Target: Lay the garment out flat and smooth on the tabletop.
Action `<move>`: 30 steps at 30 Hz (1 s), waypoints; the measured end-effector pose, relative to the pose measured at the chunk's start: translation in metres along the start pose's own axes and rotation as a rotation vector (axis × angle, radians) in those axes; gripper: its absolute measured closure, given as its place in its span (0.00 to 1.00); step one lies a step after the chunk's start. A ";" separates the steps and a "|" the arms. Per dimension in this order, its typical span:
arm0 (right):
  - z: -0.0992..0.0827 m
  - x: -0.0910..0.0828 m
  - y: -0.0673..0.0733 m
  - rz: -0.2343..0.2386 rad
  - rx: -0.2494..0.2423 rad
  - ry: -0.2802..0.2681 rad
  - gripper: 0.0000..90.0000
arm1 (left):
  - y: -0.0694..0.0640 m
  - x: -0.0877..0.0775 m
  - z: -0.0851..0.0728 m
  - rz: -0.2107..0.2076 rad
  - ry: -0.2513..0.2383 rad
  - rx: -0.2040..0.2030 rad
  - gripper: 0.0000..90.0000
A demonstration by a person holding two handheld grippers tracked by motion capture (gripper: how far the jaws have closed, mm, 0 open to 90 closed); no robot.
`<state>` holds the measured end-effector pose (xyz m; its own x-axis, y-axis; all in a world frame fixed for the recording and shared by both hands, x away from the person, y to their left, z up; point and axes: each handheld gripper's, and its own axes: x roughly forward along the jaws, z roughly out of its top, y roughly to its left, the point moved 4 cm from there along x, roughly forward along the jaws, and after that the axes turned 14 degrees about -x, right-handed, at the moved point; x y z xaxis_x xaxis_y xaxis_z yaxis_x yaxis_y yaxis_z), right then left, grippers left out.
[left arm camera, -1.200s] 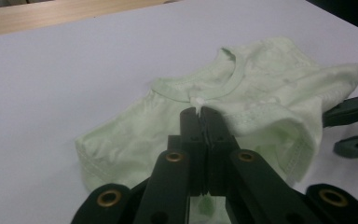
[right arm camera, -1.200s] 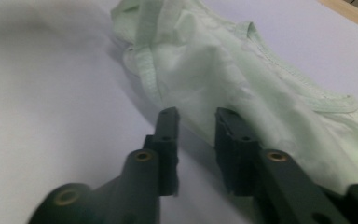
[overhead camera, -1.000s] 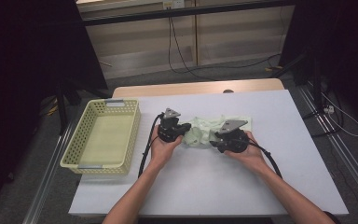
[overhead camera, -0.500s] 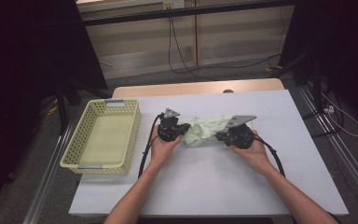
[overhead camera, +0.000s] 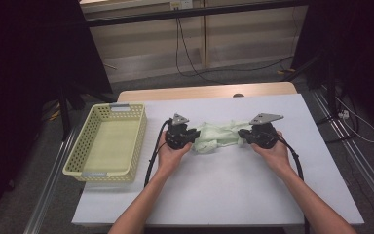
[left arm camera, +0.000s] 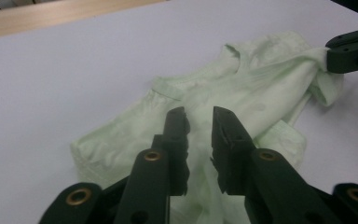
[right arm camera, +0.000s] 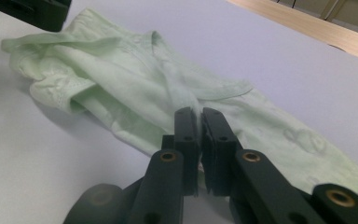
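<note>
The yellow basket at the table's left edge holds nothing. The pale green garment lies mid-table. The right gripper pinches its fold; close up, the left gripper's jaws have just parted, releasing it.

High view overhead, gripper views close, sharing cloth

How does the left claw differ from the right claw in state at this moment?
The left claw has just been opening, a gap showing over the green garment; the right claw is shut, pinching that garment. The left sits at the garment's left end, the right at its right end. Both are black and hand-held.
</note>
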<state>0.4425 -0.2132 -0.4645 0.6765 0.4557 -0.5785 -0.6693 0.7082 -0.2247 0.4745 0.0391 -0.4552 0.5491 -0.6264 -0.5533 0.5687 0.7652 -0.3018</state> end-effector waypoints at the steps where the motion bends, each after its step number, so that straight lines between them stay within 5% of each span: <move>1: 0.000 0.000 0.001 -0.002 -0.002 0.002 0.94 | -0.001 -0.004 0.000 -0.001 -0.009 -0.008 0.74; 3: 0.000 0.001 0.001 -0.002 -0.004 0.003 0.91 | -0.004 -0.012 0.000 -0.012 -0.016 0.013 0.74; 6: 0.000 0.002 0.003 -0.003 -0.007 0.008 0.83 | -0.016 -0.020 -0.007 -0.094 0.019 0.066 0.86; 11: 0.002 -0.003 0.003 -0.027 -0.005 -0.001 0.71 | -0.042 -0.015 -0.028 -0.181 0.087 0.099 0.89; 17: -0.002 -0.014 0.011 0.002 -0.023 -0.007 0.77 | -0.053 0.000 -0.034 -0.140 0.111 0.146 0.85; 22: -0.010 -0.010 0.022 0.058 -0.056 0.031 0.76 | -0.046 0.016 -0.036 -0.105 0.108 0.097 0.81; 26: -0.013 -0.002 0.025 0.063 -0.070 0.066 0.65 | -0.042 0.026 -0.036 -0.089 0.111 0.069 0.70; 30: -0.017 0.006 0.028 0.060 -0.089 0.107 0.65 | -0.039 0.035 -0.037 -0.062 0.104 0.055 0.64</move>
<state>0.4226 -0.2000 -0.4872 0.6013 0.4321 -0.6721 -0.7350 0.6290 -0.2533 0.4494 -0.0070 -0.4913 0.4471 -0.6509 -0.6136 0.6337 0.7146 -0.2962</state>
